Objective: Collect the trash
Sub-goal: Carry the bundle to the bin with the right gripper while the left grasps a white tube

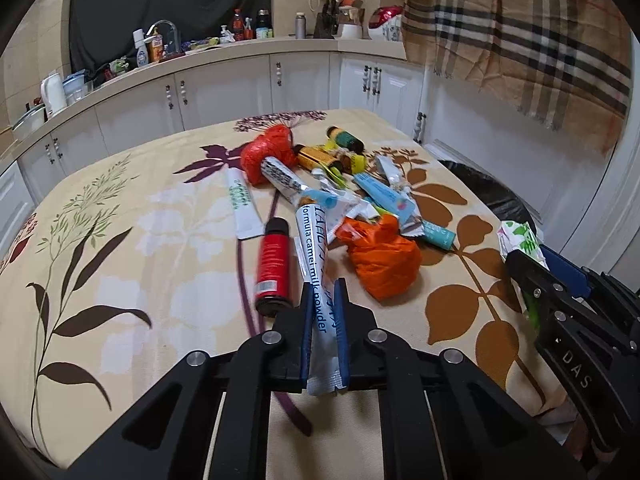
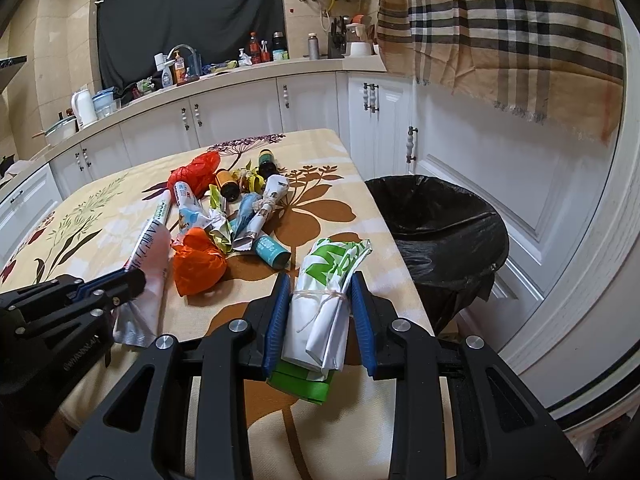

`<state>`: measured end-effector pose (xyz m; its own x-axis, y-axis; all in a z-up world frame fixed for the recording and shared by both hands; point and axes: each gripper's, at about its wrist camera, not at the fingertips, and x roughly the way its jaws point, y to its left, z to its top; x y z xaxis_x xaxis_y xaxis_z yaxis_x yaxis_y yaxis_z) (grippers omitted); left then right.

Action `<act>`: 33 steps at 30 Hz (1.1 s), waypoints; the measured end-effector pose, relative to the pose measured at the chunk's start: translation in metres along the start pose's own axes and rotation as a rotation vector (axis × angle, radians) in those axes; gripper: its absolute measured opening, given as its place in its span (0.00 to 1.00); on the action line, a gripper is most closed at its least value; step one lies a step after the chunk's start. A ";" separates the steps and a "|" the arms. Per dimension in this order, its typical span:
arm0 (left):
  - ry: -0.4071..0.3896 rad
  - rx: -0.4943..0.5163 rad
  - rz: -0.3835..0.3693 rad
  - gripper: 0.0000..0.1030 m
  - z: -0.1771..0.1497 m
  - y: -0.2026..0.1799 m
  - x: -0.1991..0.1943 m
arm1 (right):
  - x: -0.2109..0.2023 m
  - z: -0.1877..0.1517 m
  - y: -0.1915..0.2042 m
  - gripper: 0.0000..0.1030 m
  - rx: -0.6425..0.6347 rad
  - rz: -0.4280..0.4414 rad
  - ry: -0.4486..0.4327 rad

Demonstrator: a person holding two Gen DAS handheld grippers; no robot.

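Note:
My left gripper (image 1: 323, 294) is shut on a long white milk powder sachet (image 1: 316, 264), held just above the table near the front edge; it also shows in the right wrist view (image 2: 148, 256). My right gripper (image 2: 320, 284) is shut on a white and green wrapper bundle tied with string (image 2: 326, 300), over the table's right edge beside the bin. A pile of trash lies on the table: an orange bag (image 1: 380, 264), a red bottle (image 1: 273, 268), a red net bag (image 1: 264, 152), small brown bottles (image 1: 316, 156) and several wrappers (image 1: 384, 196).
A bin lined with a black bag (image 2: 440, 224) stands on the floor right of the table (image 1: 120, 240). White kitchen cabinets (image 1: 224, 92) and a cluttered counter run behind. A plaid cloth (image 2: 500, 32) hangs at the upper right.

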<state>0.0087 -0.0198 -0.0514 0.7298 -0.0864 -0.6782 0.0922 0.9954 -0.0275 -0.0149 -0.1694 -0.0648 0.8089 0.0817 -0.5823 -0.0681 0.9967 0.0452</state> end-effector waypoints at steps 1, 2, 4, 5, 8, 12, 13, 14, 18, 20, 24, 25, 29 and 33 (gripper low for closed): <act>-0.006 -0.004 0.001 0.10 0.001 0.002 -0.002 | -0.001 0.000 0.001 0.29 -0.002 0.000 -0.002; -0.015 -0.010 0.002 0.09 0.002 0.005 -0.005 | -0.002 0.001 0.002 0.29 -0.003 0.000 -0.005; -0.032 -0.021 0.001 0.09 0.005 0.010 -0.011 | -0.005 0.003 0.003 0.29 -0.006 -0.002 -0.014; -0.042 -0.027 0.000 0.09 0.008 0.012 -0.014 | -0.006 0.004 0.003 0.29 -0.006 -0.003 -0.019; -0.071 -0.039 -0.008 0.09 0.016 0.016 -0.020 | -0.009 0.009 0.003 0.29 -0.008 -0.010 -0.036; -0.096 -0.042 -0.025 0.09 0.027 0.015 -0.023 | -0.012 0.021 -0.002 0.29 -0.013 -0.028 -0.060; -0.101 -0.040 -0.029 0.09 0.029 0.014 -0.022 | -0.012 0.024 -0.004 0.29 -0.013 -0.036 -0.066; -0.105 -0.040 -0.036 0.09 0.032 0.012 -0.021 | -0.011 0.028 -0.006 0.29 -0.011 -0.042 -0.073; -0.139 -0.026 -0.061 0.09 0.051 0.002 -0.016 | -0.008 0.046 -0.021 0.29 0.000 -0.077 -0.103; -0.149 -0.010 -0.078 0.09 0.064 -0.007 -0.010 | -0.003 0.054 -0.028 0.29 0.001 -0.097 -0.115; -0.160 0.012 -0.123 0.09 0.093 -0.030 0.006 | 0.010 0.074 -0.049 0.29 0.018 -0.139 -0.134; -0.162 0.020 -0.127 0.09 0.098 -0.036 0.010 | 0.013 0.077 -0.054 0.29 0.022 -0.146 -0.137; -0.159 0.056 -0.151 0.09 0.123 -0.064 0.033 | 0.034 0.091 -0.074 0.29 0.032 -0.182 -0.138; -0.143 0.098 -0.153 0.09 0.136 -0.087 0.057 | 0.055 0.098 -0.093 0.29 0.044 -0.207 -0.118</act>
<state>0.1342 -0.1173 0.0127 0.7903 -0.2485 -0.5600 0.2696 0.9619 -0.0463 0.0930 -0.2571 -0.0215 0.8655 -0.1276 -0.4844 0.1301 0.9911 -0.0285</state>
